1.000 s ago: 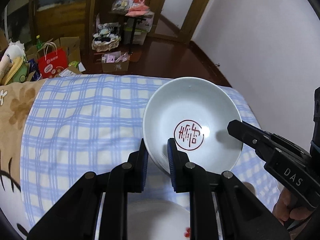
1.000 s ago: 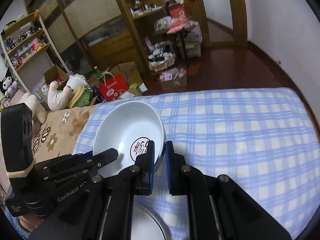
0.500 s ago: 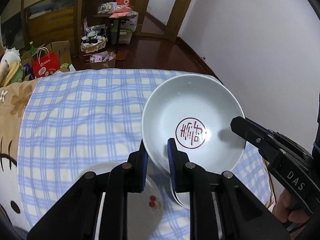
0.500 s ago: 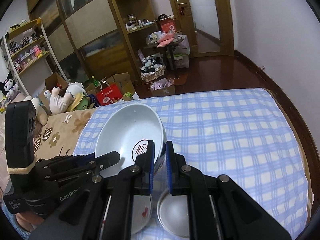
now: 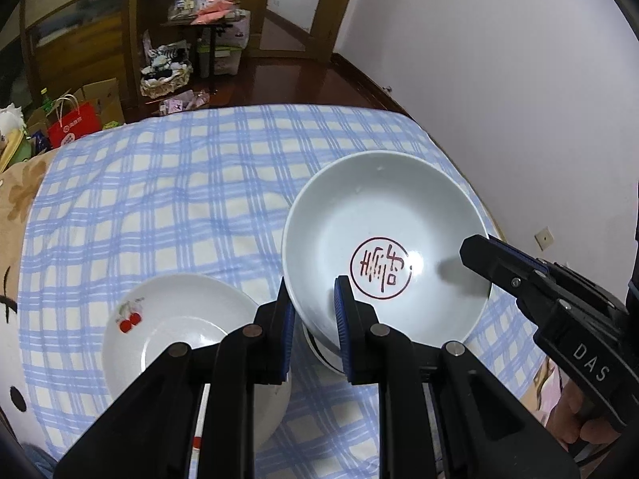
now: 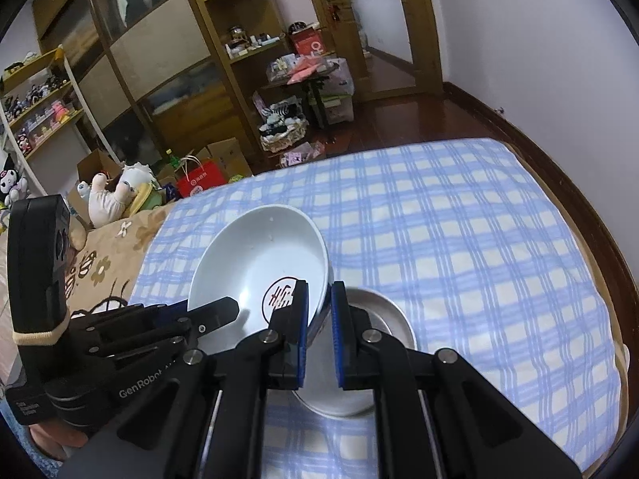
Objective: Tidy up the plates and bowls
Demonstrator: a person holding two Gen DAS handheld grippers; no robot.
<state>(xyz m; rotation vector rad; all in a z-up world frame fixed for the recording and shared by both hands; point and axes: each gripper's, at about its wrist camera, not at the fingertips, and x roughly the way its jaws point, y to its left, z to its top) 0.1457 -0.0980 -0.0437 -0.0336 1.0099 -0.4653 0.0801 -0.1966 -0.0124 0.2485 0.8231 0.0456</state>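
A pale bowl [image 5: 383, 215] with a red round mark inside hangs above the bed, tilted, held from both sides. My left gripper [image 5: 313, 315] is shut on its near rim. My right gripper [image 6: 319, 315] is shut on the opposite rim [image 6: 319, 263]; in the left wrist view the right gripper [image 5: 473, 251] reaches in from the right. The left gripper [image 6: 223, 309] also shows in the right wrist view. A white plate [image 5: 175, 319] with a cherry print lies on the sheet to the left. Another round dish [image 6: 379, 319] lies just under the held bowl.
The bed has a blue checked sheet [image 5: 179, 183] and a brown flowered cover [image 6: 100, 263] on its left. A white wall [image 5: 499, 80] runs along the right side. Beyond the bed are dark floor, shelves, boxes and a red bag [image 5: 74, 125].
Both grippers have carried the bowl back across the bed toward the near edge. The cherry plate and the dish under the bowl have come fully into view.
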